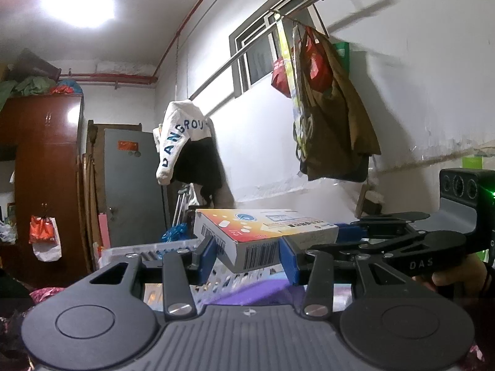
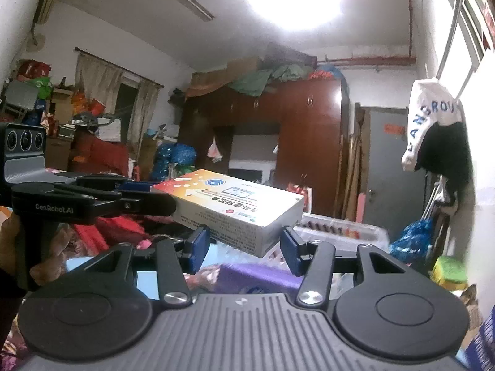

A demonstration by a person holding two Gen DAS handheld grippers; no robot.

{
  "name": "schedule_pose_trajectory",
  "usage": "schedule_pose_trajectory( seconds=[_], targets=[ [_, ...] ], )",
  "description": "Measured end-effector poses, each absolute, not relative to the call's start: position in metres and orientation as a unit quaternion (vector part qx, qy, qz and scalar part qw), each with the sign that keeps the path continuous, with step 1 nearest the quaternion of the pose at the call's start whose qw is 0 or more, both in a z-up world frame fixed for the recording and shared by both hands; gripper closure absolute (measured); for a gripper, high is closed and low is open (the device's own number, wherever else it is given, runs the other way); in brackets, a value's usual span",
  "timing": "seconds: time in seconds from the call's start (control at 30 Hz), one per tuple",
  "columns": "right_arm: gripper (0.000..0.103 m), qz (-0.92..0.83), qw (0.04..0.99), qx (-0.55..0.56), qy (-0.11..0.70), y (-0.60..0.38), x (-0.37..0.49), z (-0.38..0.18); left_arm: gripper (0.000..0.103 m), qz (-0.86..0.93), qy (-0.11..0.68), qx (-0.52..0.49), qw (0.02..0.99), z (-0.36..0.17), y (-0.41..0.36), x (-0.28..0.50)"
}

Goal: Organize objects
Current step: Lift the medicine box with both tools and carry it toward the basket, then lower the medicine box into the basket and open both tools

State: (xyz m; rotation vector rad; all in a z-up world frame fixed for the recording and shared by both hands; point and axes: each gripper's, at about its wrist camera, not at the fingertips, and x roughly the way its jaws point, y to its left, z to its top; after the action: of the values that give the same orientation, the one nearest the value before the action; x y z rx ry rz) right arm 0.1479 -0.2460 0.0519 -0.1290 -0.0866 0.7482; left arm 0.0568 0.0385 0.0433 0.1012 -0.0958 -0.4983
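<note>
Fingers of both your grippers are near one box (image 1: 263,232): the left gripper (image 1: 247,259) has its blue pads at the two sides of the box's near corner, seemingly clamped on it, and in the right view this gripper grips the box's far end. Your right gripper (image 2: 244,247) has its fingers apart, with the box corner between them; I cannot tell if they touch it. You hold the box in the air, above a white slotted basket (image 2: 340,228). I judge the task is in the middle: one box is lifted but not yet placed. I count one box, one basket, two grippers.
</note>
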Motion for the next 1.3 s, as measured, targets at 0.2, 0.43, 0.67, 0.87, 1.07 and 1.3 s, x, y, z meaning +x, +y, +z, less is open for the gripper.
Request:
schedule_pose_trajectory(
  seconds=[0.2, 0.43, 0.67, 0.87, 1.07, 1.3],
  targets=[
    [0.049, 0.352, 0.933, -0.057, -0.049, -0.252, 0.155, 0.059, 0.054, -0.253, -0.049, 0.052, 0.965, 0.059, 0.029, 0.074],
    [0.049, 0.348, 0.935, -0.045, -0.04, -0.257, 0.173, 0.07, 0.054, -0.254, -0.042, 0.052, 0.965, 0.076, 0.019, 0.097],
    [0.049, 0.346, 0.937, -0.044, -0.019, -0.254, 0.191, 0.076, 0.054, -0.249, -0.016, 0.042, 0.967, 0.086, 0.013, 0.132],
    [0.049, 0.348, 0.936, -0.046, 0.027, -0.243, 0.223, 0.08, 0.054, -0.232, 0.036, 0.016, 0.972, 0.092, 0.018, 0.181],
    [0.049, 0.358, 0.927, -0.039, 0.109, -0.224, 0.266, 0.085, 0.054, -0.196, 0.115, -0.005, 0.974, 0.1, 0.026, 0.233],
    [0.049, 0.358, 0.906, -0.066, 0.214, -0.198, 0.296, 0.084, 0.053, -0.164, 0.224, -0.02, 0.961, 0.099, 0.037, 0.28]
  ],
)
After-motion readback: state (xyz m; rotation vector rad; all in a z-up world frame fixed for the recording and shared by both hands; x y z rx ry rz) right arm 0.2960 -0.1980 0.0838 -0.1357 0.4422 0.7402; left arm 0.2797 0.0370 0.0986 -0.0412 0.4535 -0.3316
